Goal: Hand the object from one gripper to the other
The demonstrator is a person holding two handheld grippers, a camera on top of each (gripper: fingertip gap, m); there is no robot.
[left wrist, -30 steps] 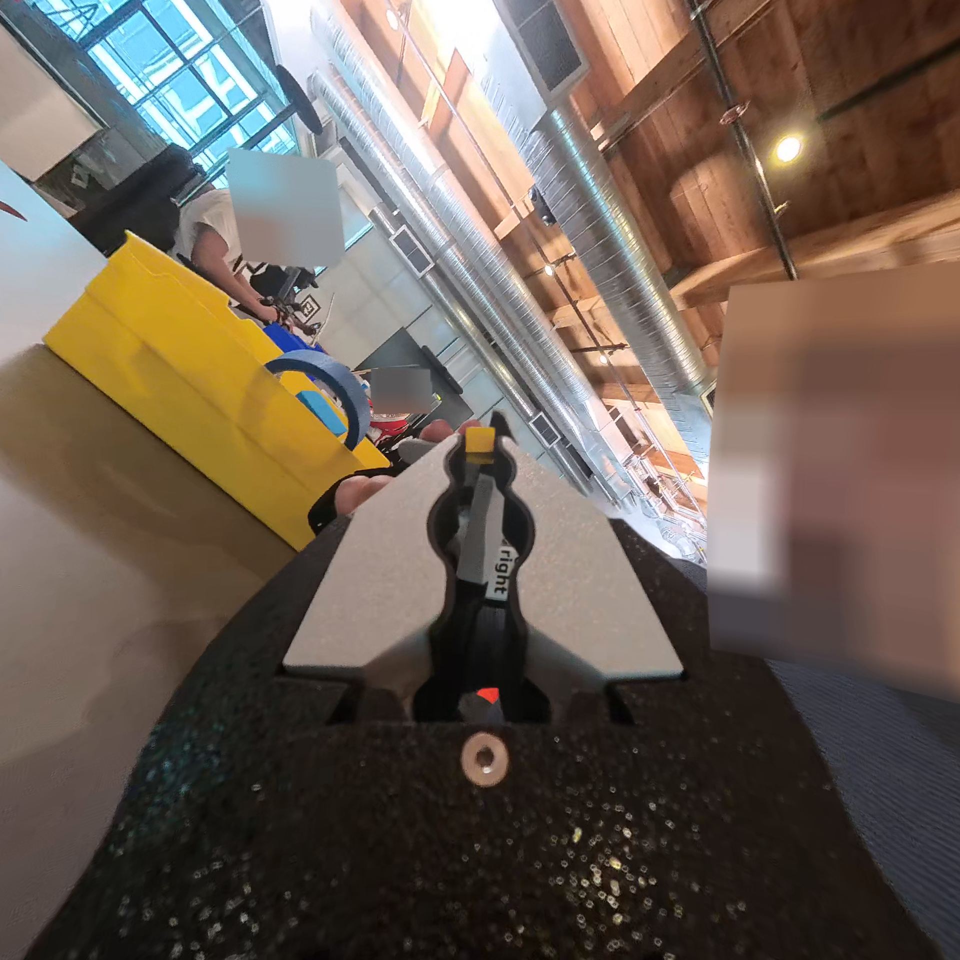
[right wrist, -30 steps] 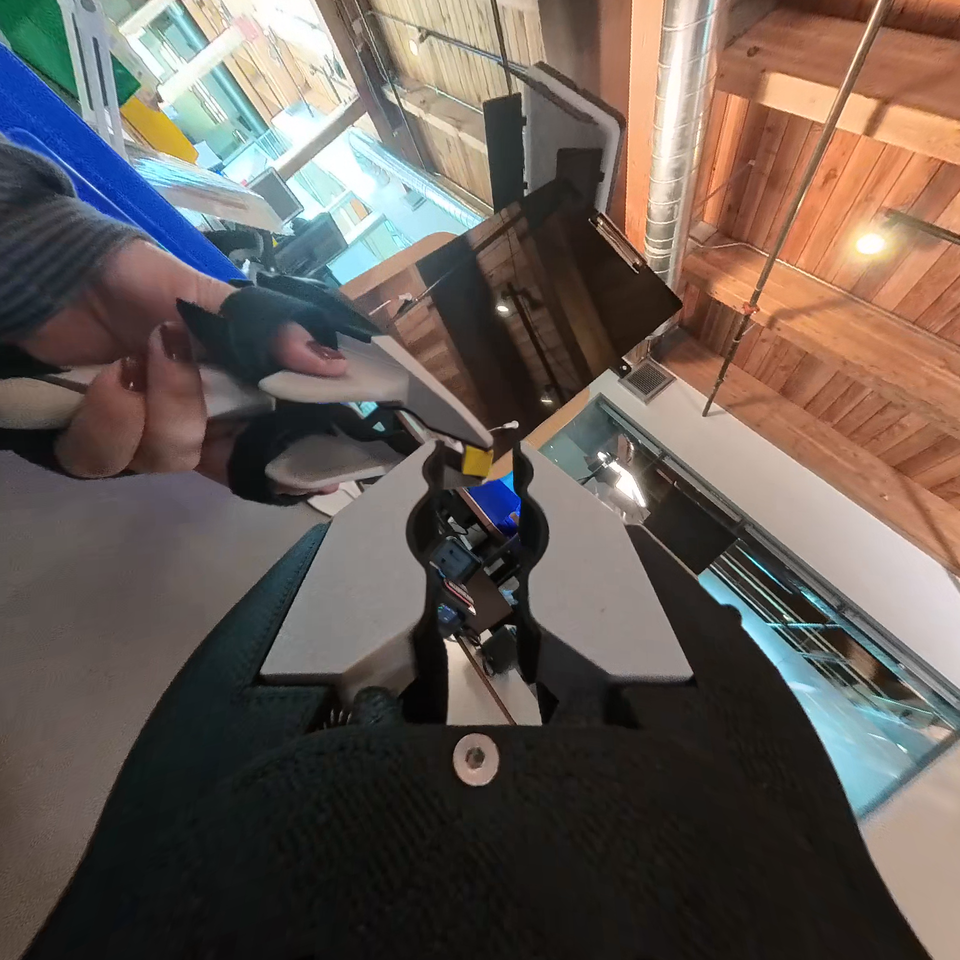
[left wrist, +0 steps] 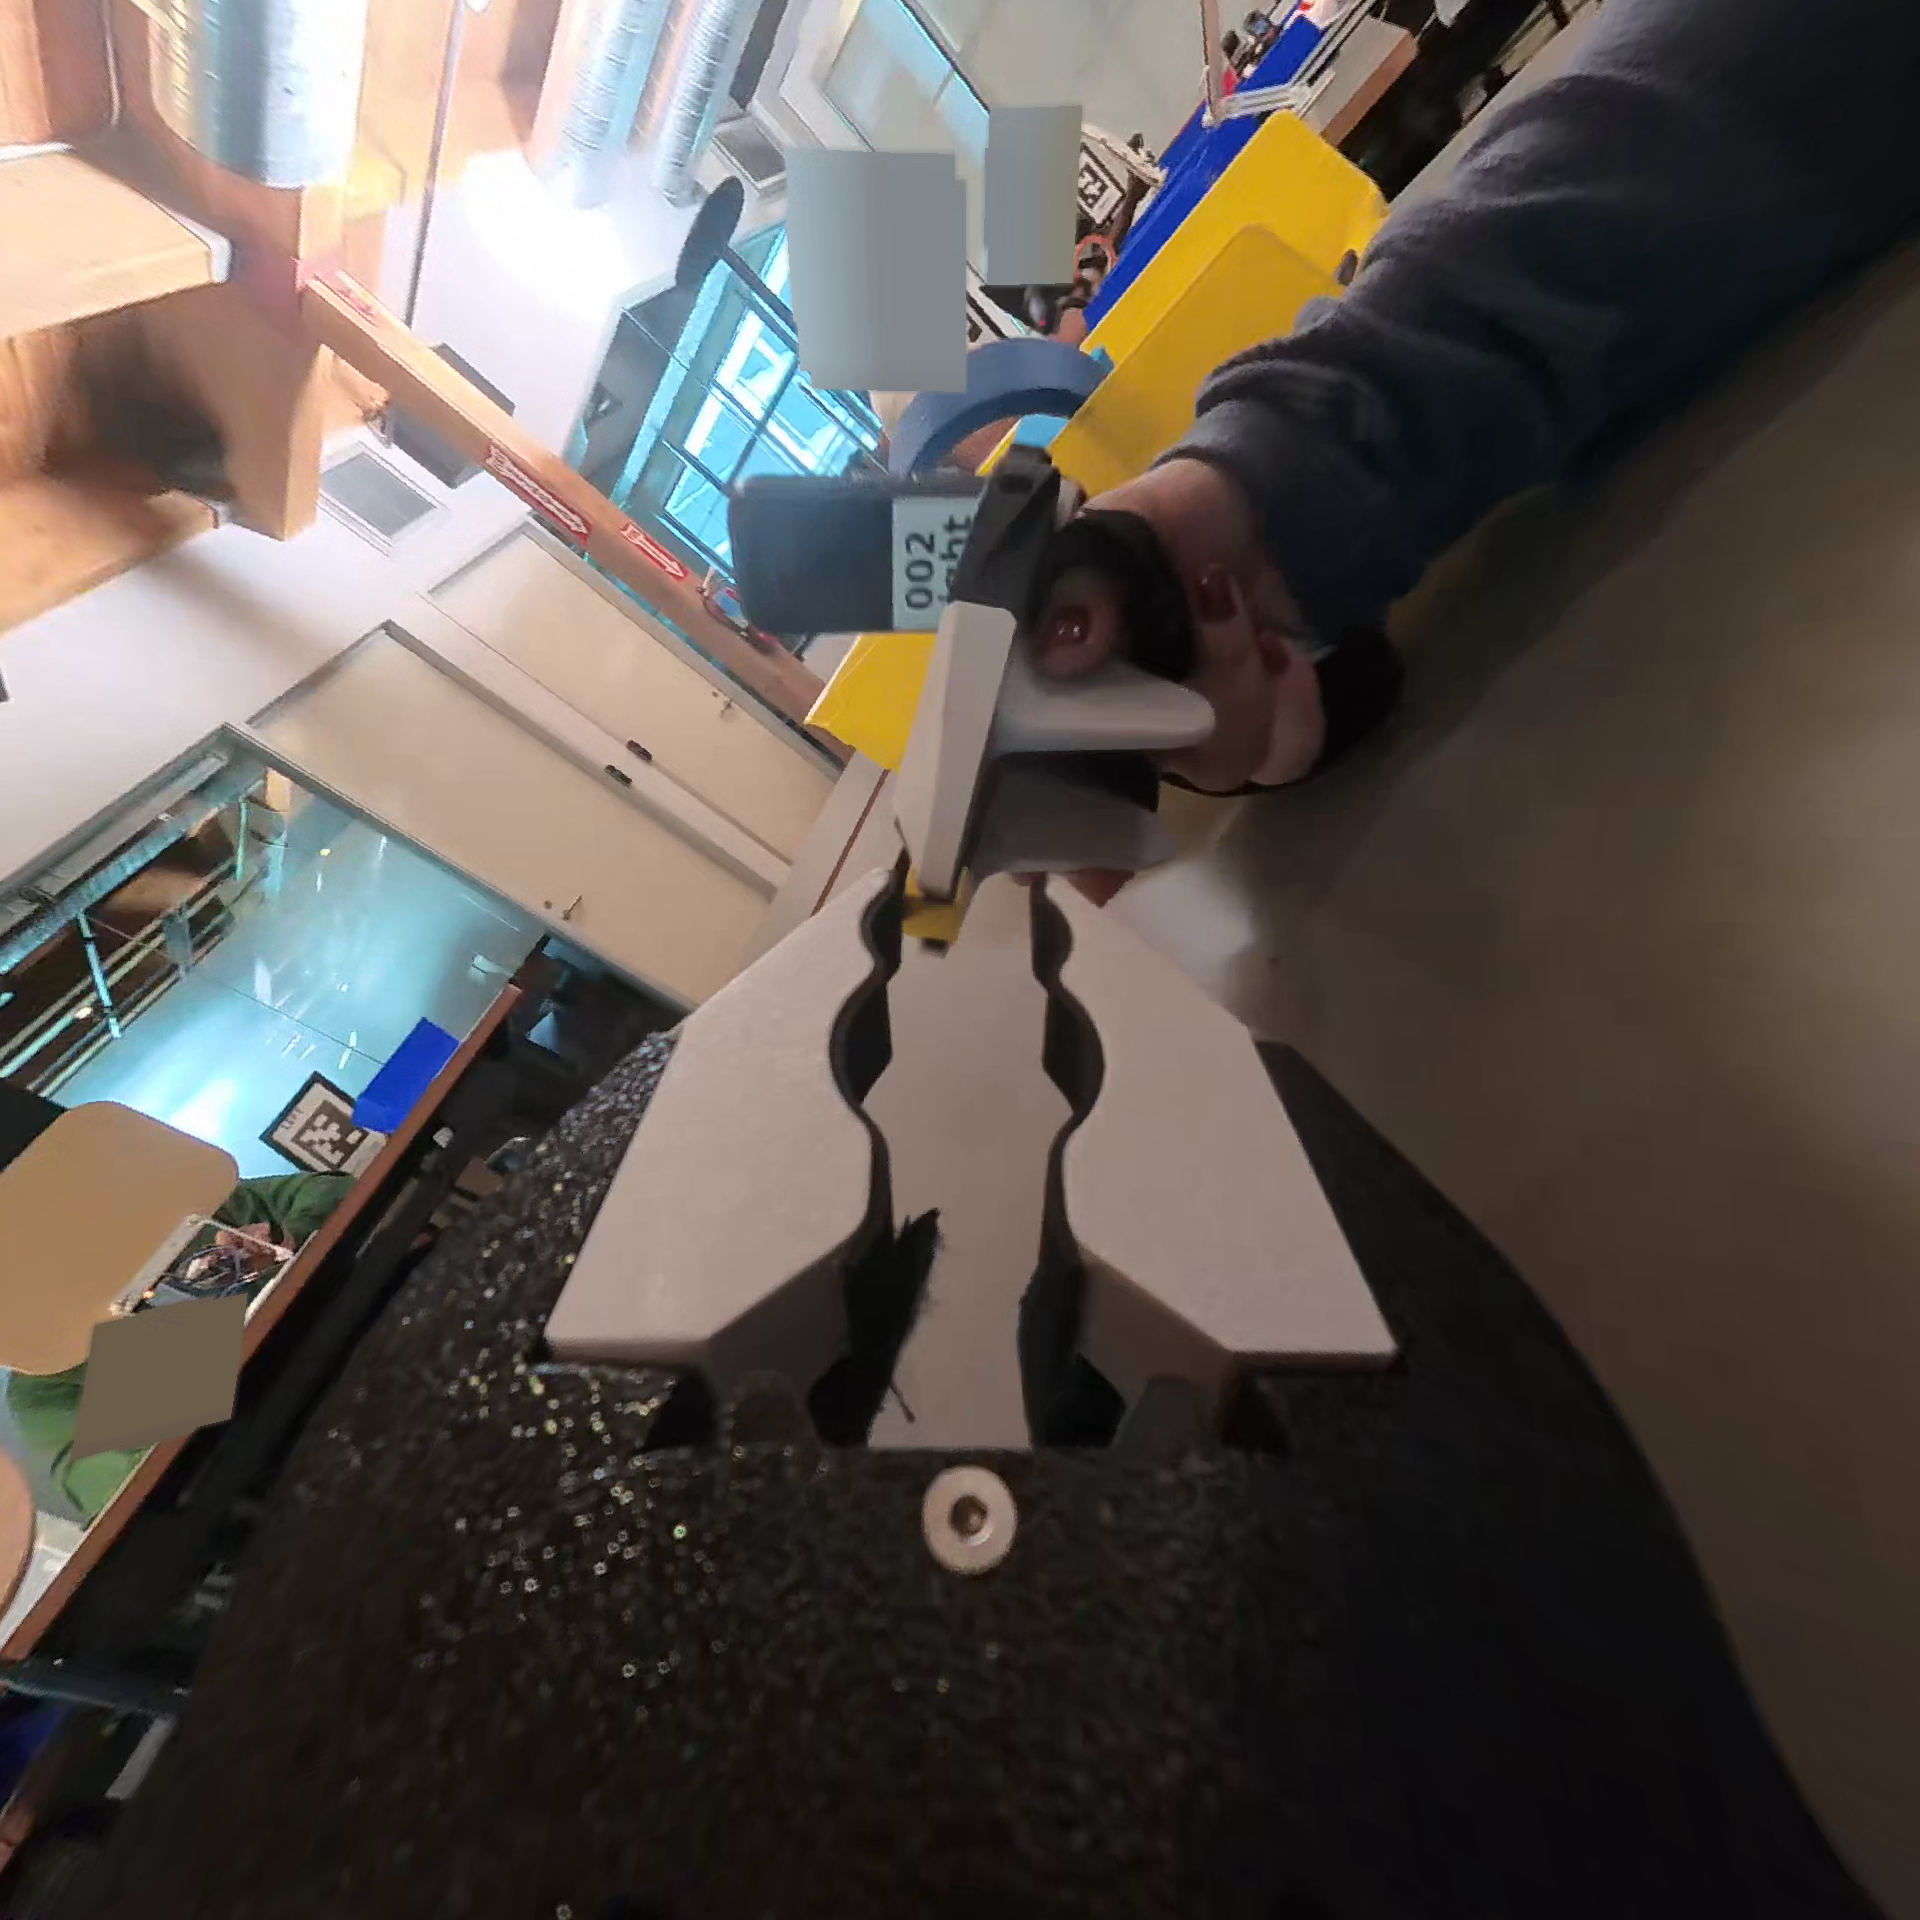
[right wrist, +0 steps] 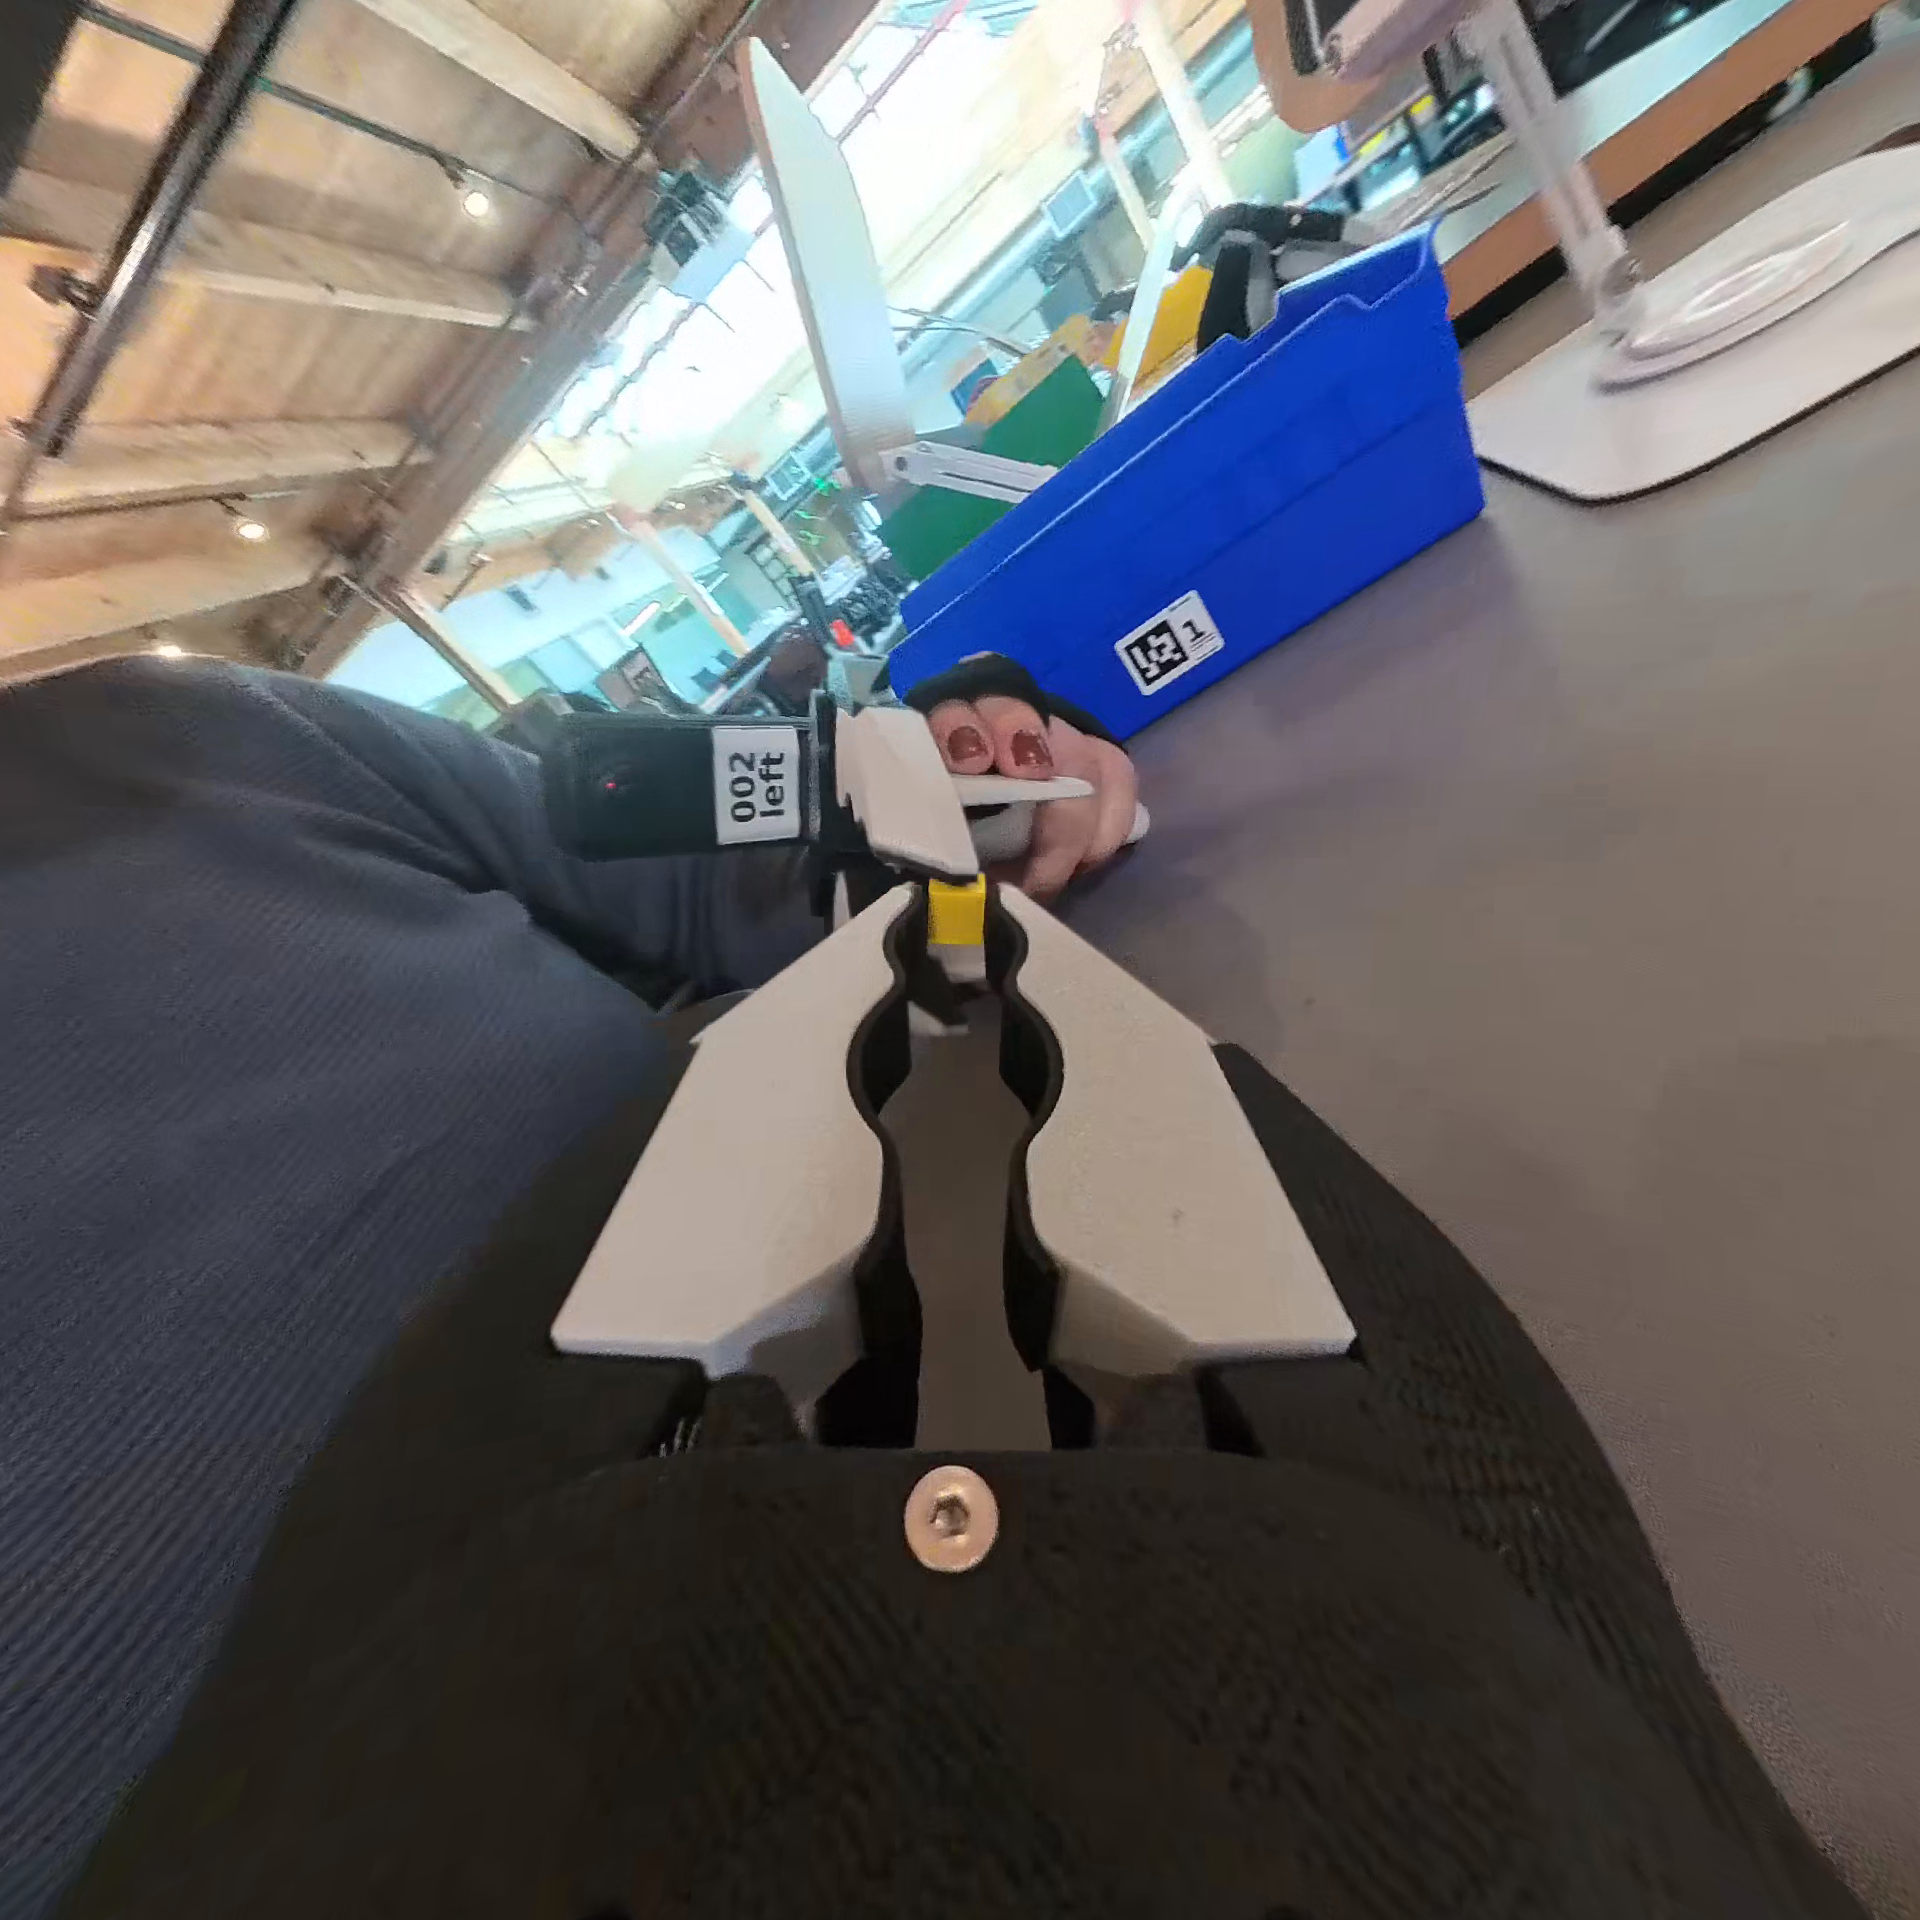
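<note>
1. Your right gripper (right wrist: 956,902) has its jaws pinching the yellow block (right wrist: 956,914) right at the tips. Only the block's top face and a sliver of one side show; the rest sits hidden between the pads.
2. In the left wrist view, your left gripper (left wrist: 961,906) has its jaws spread wide. The block hangs in that gap, close to the left-hand finger and apart from the right-hand one.
3. In that same view, the right gripper reaches in from the far side, its two pale fingers closing to a point on the block. Your hand (left wrist: 1226,665) behind it is half covered by the handle.
4. In the right wrist view the left gripper shows edge-on, so its fingers stack into one shape and its gap cannot be read there.
5. The blue bin (right wrist: 1247,499) stands far right on the tabletop (right wrist: 1558,935); its contents are cut off by the wall.
6. The yellow bin (left wrist: 1226,301) is partly behind your sleeve (left wrist: 1507,312).
</note>
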